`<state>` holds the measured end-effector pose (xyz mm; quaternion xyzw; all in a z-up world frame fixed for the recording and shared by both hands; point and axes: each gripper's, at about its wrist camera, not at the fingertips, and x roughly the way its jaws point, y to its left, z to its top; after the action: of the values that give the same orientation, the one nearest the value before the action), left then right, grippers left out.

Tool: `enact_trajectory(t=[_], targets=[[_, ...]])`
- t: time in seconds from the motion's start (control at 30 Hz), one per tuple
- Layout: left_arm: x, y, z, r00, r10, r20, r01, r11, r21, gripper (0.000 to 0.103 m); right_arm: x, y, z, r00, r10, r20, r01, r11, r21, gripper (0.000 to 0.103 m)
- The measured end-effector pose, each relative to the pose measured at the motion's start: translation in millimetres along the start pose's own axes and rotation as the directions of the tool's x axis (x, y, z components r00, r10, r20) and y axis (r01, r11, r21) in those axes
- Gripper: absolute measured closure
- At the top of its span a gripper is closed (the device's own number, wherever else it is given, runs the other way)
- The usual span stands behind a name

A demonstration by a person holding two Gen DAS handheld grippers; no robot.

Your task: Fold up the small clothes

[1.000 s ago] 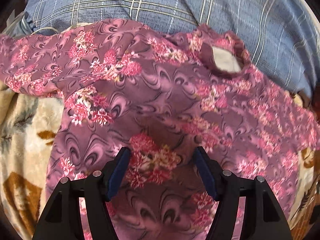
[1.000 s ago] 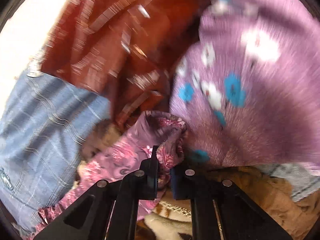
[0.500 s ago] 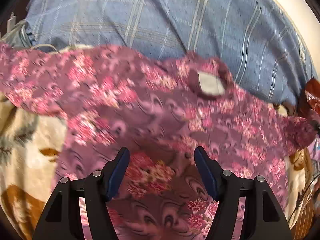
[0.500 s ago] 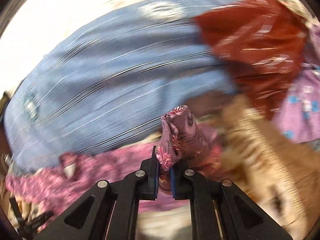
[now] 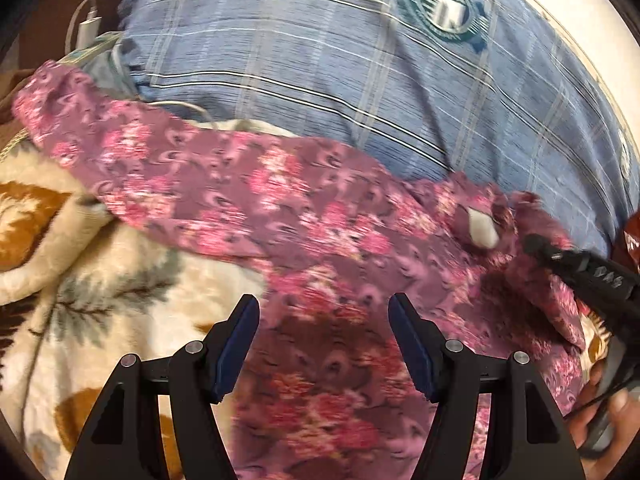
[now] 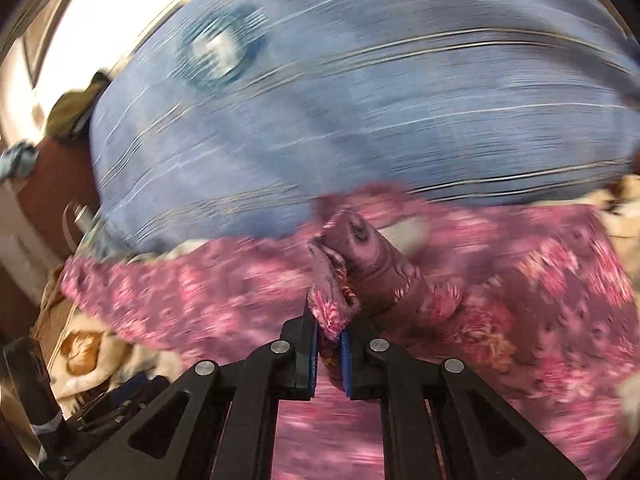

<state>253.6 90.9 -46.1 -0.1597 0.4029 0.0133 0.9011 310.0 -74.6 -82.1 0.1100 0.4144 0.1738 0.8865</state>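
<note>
A small purple top with pink flowers [image 5: 304, 216] lies spread on a cream blanket [image 5: 80, 280], one sleeve stretched to the upper left. My left gripper [image 5: 324, 332] hovers open over the top's lower middle, nothing between its blue pads. My right gripper [image 6: 330, 340] is shut on the bunched end of the other sleeve [image 6: 360, 268], held over the top's body [image 6: 540, 300]. In the left wrist view the right gripper [image 5: 576, 268] comes in from the right edge, over the sleeve near the neck opening [image 5: 480, 228], with a hand [image 5: 608, 412] below it.
A big blue checked pillow [image 5: 360, 60] with a round green logo lies just behind the top. A white charger and cable [image 5: 88, 28] sit at its left end. A rust-red cloth [image 5: 632, 236] peeks in at the right edge. The view is blurred by motion.
My right gripper has swept the pinched sleeve from beside the rust and purple cloths across to over the top's body. The left gripper has drawn back, still open, and more of the pillow shows.
</note>
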Motion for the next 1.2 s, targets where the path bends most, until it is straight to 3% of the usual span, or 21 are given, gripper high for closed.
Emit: enact_trajectory(t=[0.07,0.17,0.23,0.37,0.43,0.5,0.57,0.67,0.77,0.8,0.93,0.97,1.0,1.03,1.1,1.2], targets=[[-3.4,12.5,3.7,1.000,0.005,0.014,-0.004,0.999,-0.036,0.036,16.0,28.0,-7.0,0.999,0.024,-0.023,-0.024,0.999,-0.029,0.094],[-7.7,30.8,8.6,1.000,0.002,0.026,0.001,0.996,-0.092,0.036,46.7,63.0,-16.8,0.988,0.105,-0.110,-0.108,0.994,-0.021,0.085],[-9.3,40.9,11.0,1.000,-0.007,0.029,0.011,0.991,-0.131,0.036,69.5,80.3,-26.8,0.979,0.073,-0.191,-0.083,0.995,-0.047,0.077],[-5.5,48.0,13.1,0.999,-0.039,0.014,0.041,0.983,-0.180,0.036,81.6,92.4,-42.4,0.957,0.032,-0.287,-0.060,0.994,-0.088,0.076],[-2.7,45.0,12.5,0.999,-0.051,0.005,0.051,0.982,-0.182,0.036,51.2,78.0,-43.2,0.960,0.110,-0.257,-0.125,0.991,-0.043,0.073],[2.5,39.5,12.5,0.997,-0.072,-0.009,0.069,0.982,-0.177,0.036,10.8,45.8,-44.4,0.969,0.164,-0.187,-0.162,0.986,0.028,0.050],[10.0,29.1,11.6,0.995,-0.095,-0.029,0.089,0.983,-0.163,0.035,-20.1,9.7,-47.8,0.980,0.163,-0.114,-0.151,0.983,0.106,0.038],[25.0,6.6,11.5,0.990,-0.125,-0.072,0.115,0.986,-0.124,0.035,-64.1,-68.2,-61.4,0.994,0.107,-0.030,-0.094,0.951,0.294,0.037],[47.3,-16.0,12.4,0.977,-0.170,-0.126,0.157,0.982,-0.105,0.034,-87.6,-132.0,-75.8,0.997,0.067,0.025,-0.071,0.878,0.473,0.037],[55.6,-19.0,13.7,0.973,-0.179,-0.144,0.164,0.980,-0.109,0.033,-93.0,-157.1,-83.7,0.997,0.070,0.041,-0.081,0.827,0.556,0.037],[93.5,-25.9,15.5,0.947,-0.234,-0.222,0.194,0.963,-0.187,0.036,-86.3,-203.5,-93.9,0.979,0.182,0.092,-0.193,0.681,0.706,0.037],[99.4,-27.5,17.4,0.945,-0.230,-0.234,0.187,0.963,-0.193,0.049,-80.8,-208.6,-95.3,0.972,0.210,0.103,-0.218,0.652,0.726,0.037],[103.7,-28.7,22.4,0.944,-0.230,-0.238,0.187,0.964,-0.191,0.080,-72.0,-212.3,-97.2,0.962,0.246,0.122,-0.251,0.611,0.751,0.036],[106.1,-29.7,26.9,0.944,-0.221,-0.245,0.178,0.966,-0.186,0.089,-63.3,-209.4,-99.2,0.956,0.263,0.134,-0.268,0.583,0.767,0.036],[106.1,-27.1,37.6,0.950,-0.206,-0.236,0.160,0.966,-0.203,0.089,-50.6,-217.1,-103.5,0.947,0.277,0.165,-0.288,0.498,0.818,0.035],[95.7,-24.0,50.8,0.964,-0.177,-0.196,0.135,0.969,-0.207,0.089,-42.8,-228.0,-113.2,0.952,0.214,0.220,-0.288,0.371,0.883,0.039]])
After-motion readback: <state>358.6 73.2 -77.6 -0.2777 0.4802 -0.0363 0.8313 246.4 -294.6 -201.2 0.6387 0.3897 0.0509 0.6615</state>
